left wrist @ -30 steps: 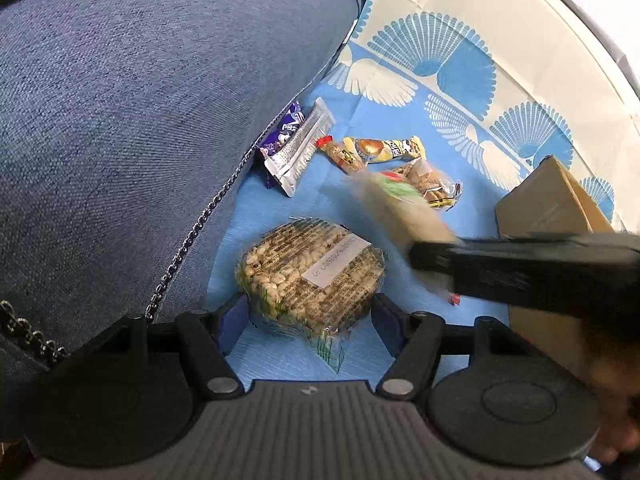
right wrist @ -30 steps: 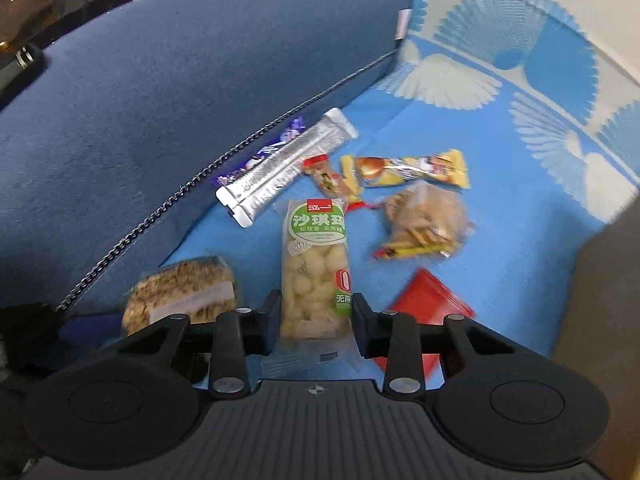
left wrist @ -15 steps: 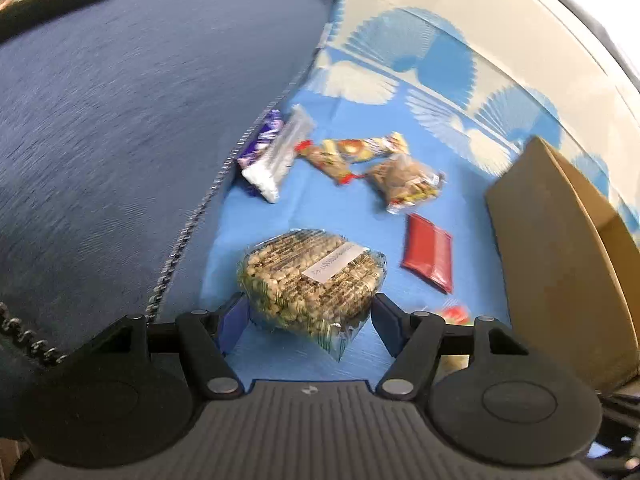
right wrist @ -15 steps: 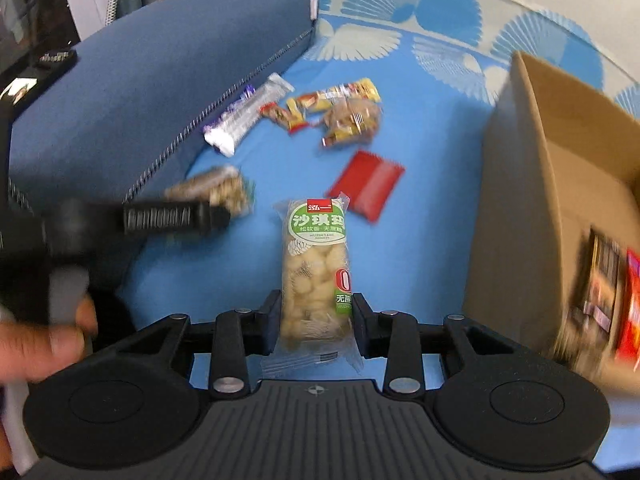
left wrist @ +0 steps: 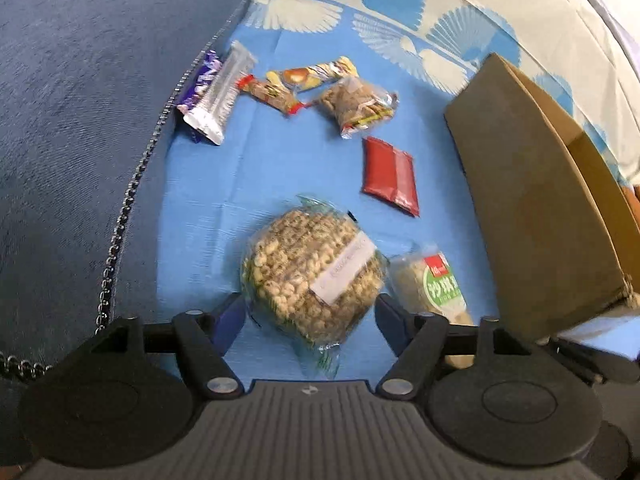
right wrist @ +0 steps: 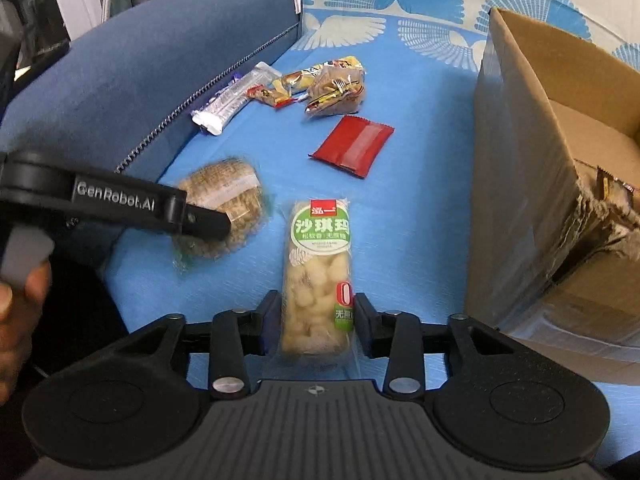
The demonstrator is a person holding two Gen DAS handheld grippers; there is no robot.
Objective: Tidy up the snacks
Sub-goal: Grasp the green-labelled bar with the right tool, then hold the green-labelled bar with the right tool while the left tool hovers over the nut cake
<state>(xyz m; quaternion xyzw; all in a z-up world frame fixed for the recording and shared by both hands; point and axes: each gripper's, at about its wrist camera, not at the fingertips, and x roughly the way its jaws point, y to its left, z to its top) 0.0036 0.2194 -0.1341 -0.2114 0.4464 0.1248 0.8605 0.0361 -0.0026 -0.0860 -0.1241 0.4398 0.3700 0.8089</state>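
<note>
My left gripper (left wrist: 310,314) is shut on a round puffed-grain cake in clear wrap (left wrist: 312,276), held above the blue sheet; it also shows in the right wrist view (right wrist: 228,204). My right gripper (right wrist: 316,320) is shut on a green-labelled snack bar (right wrist: 318,272), seen beside the cake in the left wrist view (left wrist: 438,280). An open cardboard box (right wrist: 532,184) stands to the right, with packets inside at its torn corner. Loose snacks lie ahead: a red packet (left wrist: 390,176), a clear biscuit bag (left wrist: 360,106), a yellow bar (left wrist: 316,74), a silver bar (left wrist: 220,94).
A blue cushion with a zip (left wrist: 80,100) rises on the left. The patterned blue and white sheet (left wrist: 280,168) covers the surface. The left gripper's body and a hand (right wrist: 100,204) cross the right wrist view at left. The box side (left wrist: 532,208) is close on the right.
Both grippers have pulled back and up with their snacks. The right gripper has swung toward the box, which now fills its right side. The left view now shows the green bar beside the cake.
</note>
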